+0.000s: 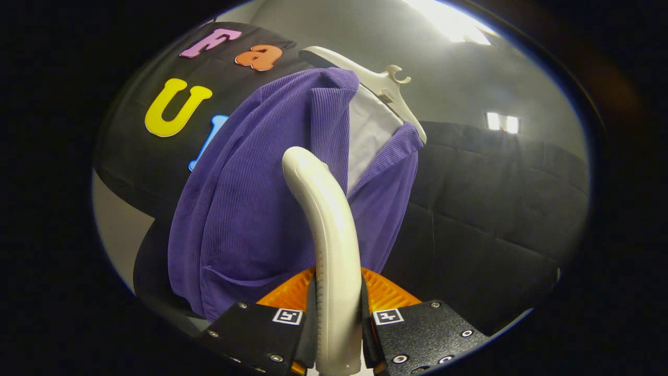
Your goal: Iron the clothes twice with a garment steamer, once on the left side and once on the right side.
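Steamer handle [334,250] stands clamped between both fingers of the gripper [338,334], rising mid-frame against the purple jacket [235,219] on its hanger [381,83]. Judging by its central position, neither side's pass looks finished; which comes first I cannot tell.

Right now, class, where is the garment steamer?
In the gripper view, the garment steamer is clamped between the tongs, its curved pale body rising just ahead of them against the front of the purple jacket hanging on a white hanger.
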Demonstrator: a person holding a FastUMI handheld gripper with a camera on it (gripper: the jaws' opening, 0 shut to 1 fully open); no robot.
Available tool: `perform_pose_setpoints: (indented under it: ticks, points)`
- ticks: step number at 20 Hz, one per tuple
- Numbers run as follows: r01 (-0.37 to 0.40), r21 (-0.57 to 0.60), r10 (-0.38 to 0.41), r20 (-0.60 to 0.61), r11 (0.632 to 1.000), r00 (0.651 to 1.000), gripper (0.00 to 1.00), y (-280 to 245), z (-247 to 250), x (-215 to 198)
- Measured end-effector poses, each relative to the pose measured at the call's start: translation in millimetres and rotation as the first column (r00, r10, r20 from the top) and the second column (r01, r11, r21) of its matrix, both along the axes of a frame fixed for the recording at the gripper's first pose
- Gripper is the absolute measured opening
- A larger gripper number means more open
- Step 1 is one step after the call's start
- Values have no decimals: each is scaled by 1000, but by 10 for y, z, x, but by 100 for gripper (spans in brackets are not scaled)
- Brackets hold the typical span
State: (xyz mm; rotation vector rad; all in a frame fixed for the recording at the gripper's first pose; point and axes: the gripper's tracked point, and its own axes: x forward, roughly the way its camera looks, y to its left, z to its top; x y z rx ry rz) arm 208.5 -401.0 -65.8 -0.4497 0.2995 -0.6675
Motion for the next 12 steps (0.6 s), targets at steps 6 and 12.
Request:
perform_pose_setpoints:
  ticks: [6,12]
  points:
    - [3,15,-1,-126,1000,992,34,42,-492,-115]
    - [-1,33,8,-208,999,978,34,91,-893,-272]
